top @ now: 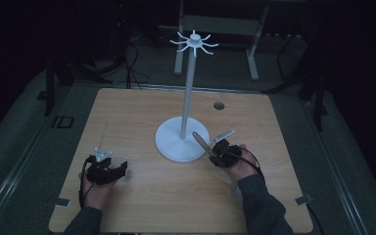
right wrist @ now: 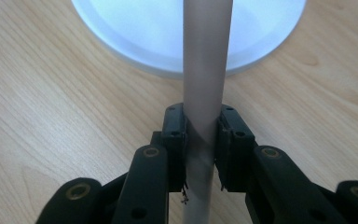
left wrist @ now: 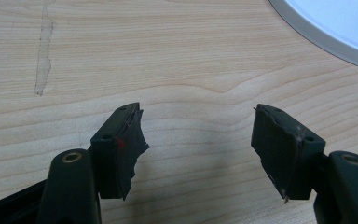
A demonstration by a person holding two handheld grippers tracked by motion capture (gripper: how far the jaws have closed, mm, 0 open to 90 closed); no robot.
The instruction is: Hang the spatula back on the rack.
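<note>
Table (top: 127,122): light wood, visible grain, one pale streak (left wrist: 44,51) across it. Stand (top: 182,137): all white, with round base, pole and top spokes. Handle (right wrist: 204,70) in right gripper (right wrist: 200,140): pale beige-grey, plain. Both grippers black; left gripper (left wrist: 198,140) has a small red mark on one pad. Sleeves (top: 262,205) dark grey. Floor grey.

Dim room, light wooden table (top: 127,112), grey carpeted floor (top: 24,127), white metal frame legs (top: 252,58) behind, dark surroundings
</note>
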